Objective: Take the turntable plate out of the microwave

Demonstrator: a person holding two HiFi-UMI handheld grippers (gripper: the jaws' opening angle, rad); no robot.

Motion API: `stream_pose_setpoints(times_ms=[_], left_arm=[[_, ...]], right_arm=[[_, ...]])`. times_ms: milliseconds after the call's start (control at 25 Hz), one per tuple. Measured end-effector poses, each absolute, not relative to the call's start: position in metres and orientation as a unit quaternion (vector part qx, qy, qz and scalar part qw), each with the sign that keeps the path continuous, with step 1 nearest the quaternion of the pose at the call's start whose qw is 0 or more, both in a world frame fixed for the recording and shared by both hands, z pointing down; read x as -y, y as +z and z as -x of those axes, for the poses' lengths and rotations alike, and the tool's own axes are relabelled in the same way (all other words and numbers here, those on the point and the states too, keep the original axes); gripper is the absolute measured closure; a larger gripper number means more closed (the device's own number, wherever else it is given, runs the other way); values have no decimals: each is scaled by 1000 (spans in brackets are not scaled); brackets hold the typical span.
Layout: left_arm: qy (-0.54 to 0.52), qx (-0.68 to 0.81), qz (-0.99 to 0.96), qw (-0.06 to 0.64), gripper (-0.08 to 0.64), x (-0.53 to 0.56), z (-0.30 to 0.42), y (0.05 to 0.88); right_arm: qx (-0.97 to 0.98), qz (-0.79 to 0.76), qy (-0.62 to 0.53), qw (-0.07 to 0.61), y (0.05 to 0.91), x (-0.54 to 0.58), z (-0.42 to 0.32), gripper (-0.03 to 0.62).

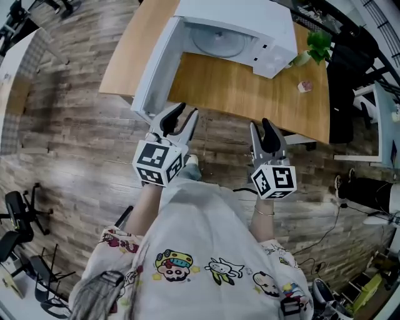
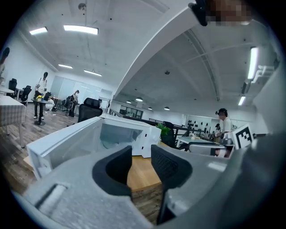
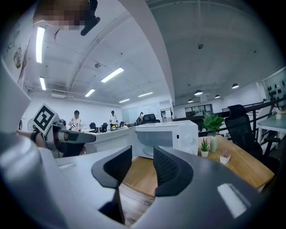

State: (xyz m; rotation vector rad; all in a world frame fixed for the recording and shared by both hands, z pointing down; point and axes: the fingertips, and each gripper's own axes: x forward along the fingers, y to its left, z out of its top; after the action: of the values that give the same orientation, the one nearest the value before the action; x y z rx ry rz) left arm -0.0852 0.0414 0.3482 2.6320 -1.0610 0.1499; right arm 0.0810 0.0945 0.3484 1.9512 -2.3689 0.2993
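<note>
Left gripper [image 1: 181,116] and right gripper [image 1: 260,125]: jaws apart, released, nothing between them. Both are short of the wooden table [image 1: 250,97]. Turntable plate [image 1: 219,42] is a round pale disc, flat inside the white microwave [image 1: 256,19], whose door [image 1: 153,69] is open.

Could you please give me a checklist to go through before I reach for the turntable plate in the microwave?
1. Is the door of the microwave swung open? Ok.
2. Is the turntable plate in sight inside the cavity? Ok.
3. Does the left gripper have its jaws apart with nothing between them? Ok.
4. Does the right gripper have its jaws apart and empty? Ok.
5. Are the grippers within reach of the plate? Not ok: both hang over the floor, short of the table edge.
6. Does the plate lie loose on its support? Cannot tell.
</note>
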Motion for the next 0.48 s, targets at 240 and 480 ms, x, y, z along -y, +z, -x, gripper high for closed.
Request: stream_pose_setpoints(times_ms=[240,480], left_arm=[[58,338,-926,156,425,-19,75,352],[63,326,-927,173,414,-7,72,361]], right_arm=[[756,-645,109,29,353,-70,-80,440],[746,-654,125,36,361,-62,-78,434]])
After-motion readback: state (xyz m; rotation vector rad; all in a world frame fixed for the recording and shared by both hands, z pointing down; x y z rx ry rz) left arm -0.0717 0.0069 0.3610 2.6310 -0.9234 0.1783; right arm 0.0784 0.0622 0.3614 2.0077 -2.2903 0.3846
